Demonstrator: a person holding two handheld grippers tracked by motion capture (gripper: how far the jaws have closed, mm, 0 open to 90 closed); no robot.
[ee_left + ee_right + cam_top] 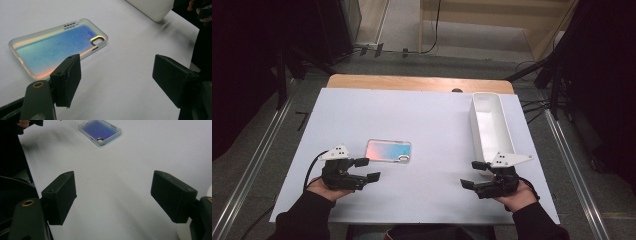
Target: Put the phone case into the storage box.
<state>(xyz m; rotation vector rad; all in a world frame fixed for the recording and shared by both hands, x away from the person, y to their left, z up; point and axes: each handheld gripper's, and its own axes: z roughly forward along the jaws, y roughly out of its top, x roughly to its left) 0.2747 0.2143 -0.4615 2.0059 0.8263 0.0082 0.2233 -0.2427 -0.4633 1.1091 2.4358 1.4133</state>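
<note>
An iridescent phone case (388,150) lies flat on the white table sheet (422,125), left of centre. My left gripper (367,169) rests just below and left of it, jaws spread wide with nothing between them. In the left gripper view the phone case (55,47) lies beyond the left jaw, camera cut-out toward the right. My right gripper (474,175) sits at the front right, pointing left, also open and empty. Far off at the top of the right gripper view lies the phone case (100,130).
A long white bin (490,125) stands at the right side of the table, just behind the right gripper. Bare wooden tabletop (412,81) shows along the far edge. Dark stands and cables flank the table.
</note>
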